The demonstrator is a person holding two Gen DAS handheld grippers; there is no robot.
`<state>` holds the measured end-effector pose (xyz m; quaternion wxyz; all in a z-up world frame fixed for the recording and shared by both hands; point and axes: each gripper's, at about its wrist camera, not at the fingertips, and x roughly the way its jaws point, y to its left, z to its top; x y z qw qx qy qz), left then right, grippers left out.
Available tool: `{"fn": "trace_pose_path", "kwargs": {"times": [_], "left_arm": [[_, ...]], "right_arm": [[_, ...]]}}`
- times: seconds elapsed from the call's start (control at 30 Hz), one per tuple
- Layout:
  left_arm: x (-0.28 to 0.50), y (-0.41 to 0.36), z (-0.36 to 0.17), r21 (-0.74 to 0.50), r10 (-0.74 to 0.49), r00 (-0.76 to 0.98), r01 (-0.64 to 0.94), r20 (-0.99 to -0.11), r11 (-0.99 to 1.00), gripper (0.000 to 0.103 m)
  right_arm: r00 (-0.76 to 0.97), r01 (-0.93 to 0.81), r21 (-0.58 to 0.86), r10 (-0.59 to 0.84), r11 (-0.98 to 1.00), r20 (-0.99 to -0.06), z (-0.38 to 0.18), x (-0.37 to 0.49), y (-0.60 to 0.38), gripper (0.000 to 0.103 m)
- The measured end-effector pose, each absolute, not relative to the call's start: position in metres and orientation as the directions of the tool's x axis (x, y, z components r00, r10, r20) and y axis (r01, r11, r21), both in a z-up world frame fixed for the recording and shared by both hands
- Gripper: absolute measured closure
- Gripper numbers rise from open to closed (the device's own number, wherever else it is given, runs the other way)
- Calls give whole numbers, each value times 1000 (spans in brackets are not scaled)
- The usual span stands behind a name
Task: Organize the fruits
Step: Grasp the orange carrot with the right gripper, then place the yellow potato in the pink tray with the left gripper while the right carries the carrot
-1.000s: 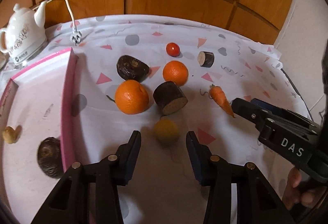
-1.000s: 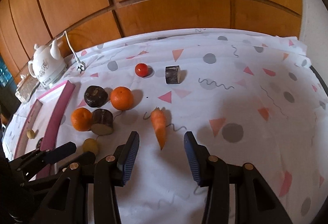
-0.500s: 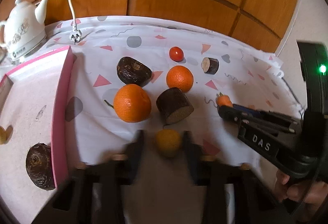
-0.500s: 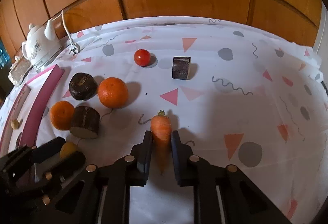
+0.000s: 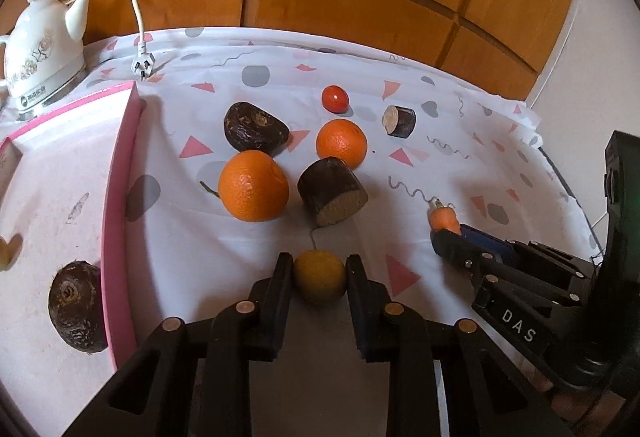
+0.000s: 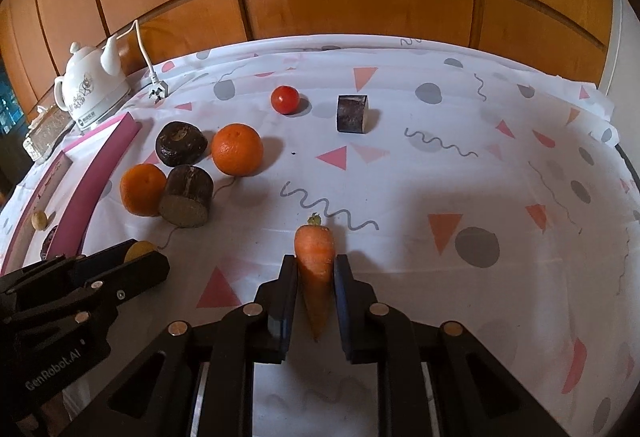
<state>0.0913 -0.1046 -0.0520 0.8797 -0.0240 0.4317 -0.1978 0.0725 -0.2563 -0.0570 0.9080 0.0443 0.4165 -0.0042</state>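
The pink-edged tray (image 5: 120, 173) lies along the left side of the counter (image 6: 440, 177), so the left gripper (image 5: 319, 277) is the nearer of the two to it. A dark root (image 5: 76, 313) already sits inside. The carrot (image 6: 315, 269) lies with its long axis in line with the right gripper (image 6: 316, 277), leafy end pointing away, and that gripper is clamped on its thick upper part. The small yellow fruit (image 5: 319, 277) sits squeezed in the left gripper, just right of the tray wall. My judgement: both pieces need carrying leftward, the carrot farther.
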Motion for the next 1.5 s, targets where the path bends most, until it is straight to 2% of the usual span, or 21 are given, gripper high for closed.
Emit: {"fn": "trace_pose_path", "kwargs": {"times": [0.4,0.77,1.13,1.5], "left_arm": [[83,-106,-46,-159,-325,585,318,-743,935,76],[57,-76,-6,-180,-333,649,292,-685,939,76],[50,-8,15,-171,-219,715,140,-664,975,76],[46,43,1,-154,-121,710,18,-694,988,76]], "right_arm": [[659,48,57,12,997,-752,-59,72,-253,85],[662,48,38,-3,998,-750,-59,71,-251,85],[658,46,13,-20,999,-753,-58,72,-249,85],[658,43,-10,-36,999,-752,-57,67,-243,85]]}}
